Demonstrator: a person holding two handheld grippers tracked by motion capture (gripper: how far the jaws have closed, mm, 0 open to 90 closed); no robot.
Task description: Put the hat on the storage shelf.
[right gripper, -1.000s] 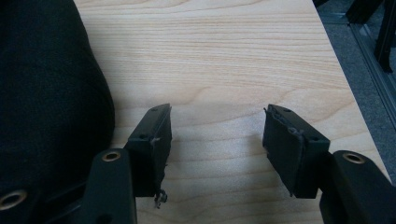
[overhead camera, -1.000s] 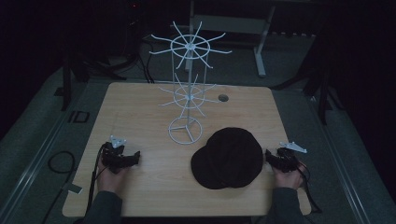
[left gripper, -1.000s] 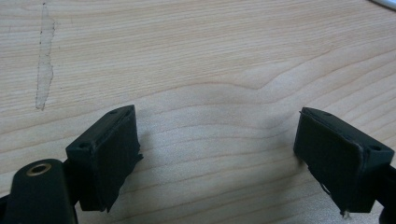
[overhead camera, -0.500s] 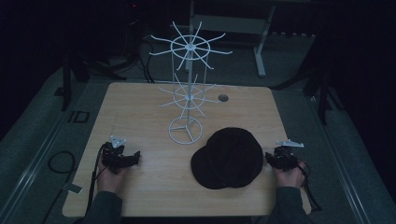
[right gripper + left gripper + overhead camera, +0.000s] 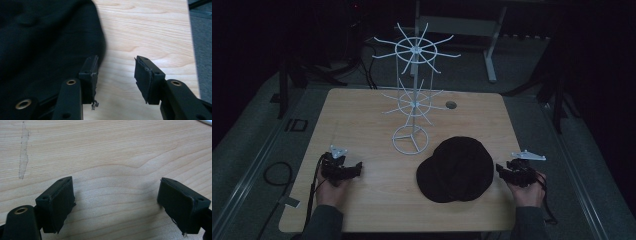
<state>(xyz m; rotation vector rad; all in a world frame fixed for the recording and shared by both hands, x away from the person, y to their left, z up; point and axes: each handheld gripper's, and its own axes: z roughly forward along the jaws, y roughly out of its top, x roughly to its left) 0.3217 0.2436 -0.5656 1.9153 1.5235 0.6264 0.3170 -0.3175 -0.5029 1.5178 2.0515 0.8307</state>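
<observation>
**Two open claws at rest, black cap by the right one**

The left claw (image 5: 357, 166) sat near the left front of the wooden bench (image 5: 362, 115), held in the person's left hand (image 5: 331, 185), its cable trailing off the front edge. Its jaws stood wide apart with nothing between them; in the left gripper view the left claw (image 5: 116, 205) looked down on bare wood grain and a pale scuff mark (image 5: 23, 152).

At mid-bench rose a white wire display stand (image 5: 412, 100), with a ring base and two tiers of radiating hooks. A small round grommet hole (image 5: 451, 105) lay behind it to the right.

A black cap (image 5: 457, 169) lay flat on the bench, right of the stand's base and apart from it. The right claw (image 5: 501, 170), held in the right hand (image 5: 527, 187), sat just beside the cap's right edge. In the right gripper view the right claw (image 5: 116, 75) stood open and empty, one jaw over the edge of the cap (image 5: 45, 45), the other above bare wood near the bench's side.
</observation>
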